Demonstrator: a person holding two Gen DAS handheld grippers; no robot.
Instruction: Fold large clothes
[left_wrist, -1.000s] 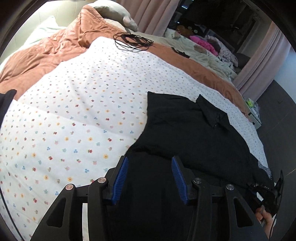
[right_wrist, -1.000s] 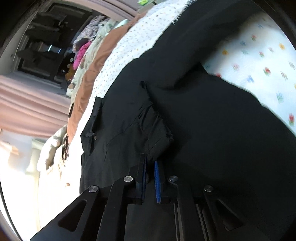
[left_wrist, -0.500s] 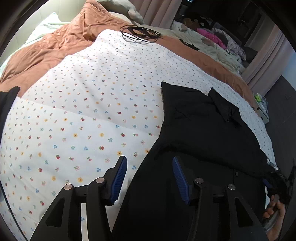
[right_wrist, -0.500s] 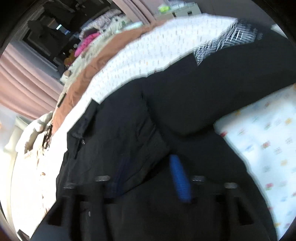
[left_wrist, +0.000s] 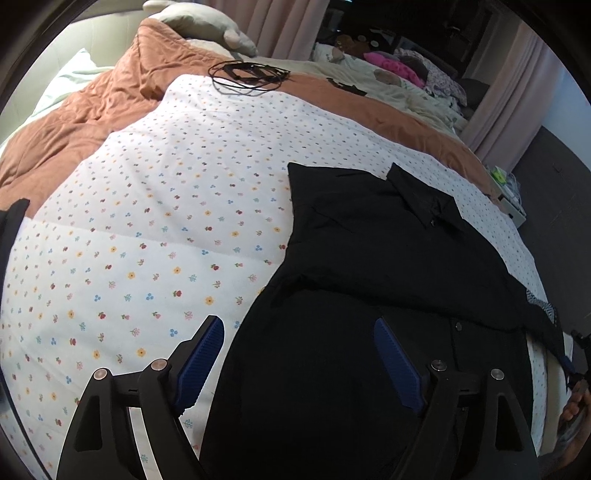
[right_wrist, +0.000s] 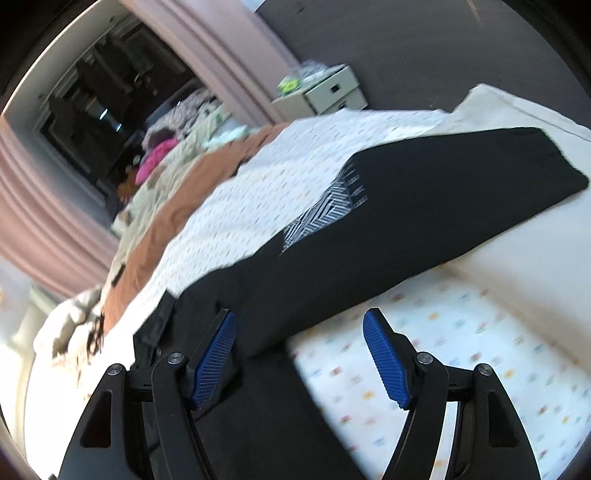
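Observation:
A large black shirt (left_wrist: 369, 258) lies on the flower-print sheet (left_wrist: 166, 221), collar toward the far right and one side folded over its front. My left gripper (left_wrist: 299, 343) hovers over the shirt's near left edge; its jaws are opening and the blue pads press on nothing. In the right wrist view the shirt (right_wrist: 406, 221) stretches away with a long sleeve toward the bed's corner and a black-and-white patterned patch (right_wrist: 325, 206) at its edge. My right gripper (right_wrist: 299, 339) stands open above the shirt's edge and the sheet (right_wrist: 443, 350), holding nothing.
A rust-brown quilt (left_wrist: 92, 110) and pillows lie at the bed's far end, with a coil of black cable (left_wrist: 247, 74) on it. More bedding and clothes are heaped by the pink curtains (left_wrist: 509, 92). A white drawer box (right_wrist: 332, 92) stands beside the bed. A hand (left_wrist: 576, 410) shows at the right edge.
My right gripper let go of the black fabric fold, opened wide and pulled up and away. The left gripper's jaws spread wider while it stayed over the shirt's near edge.

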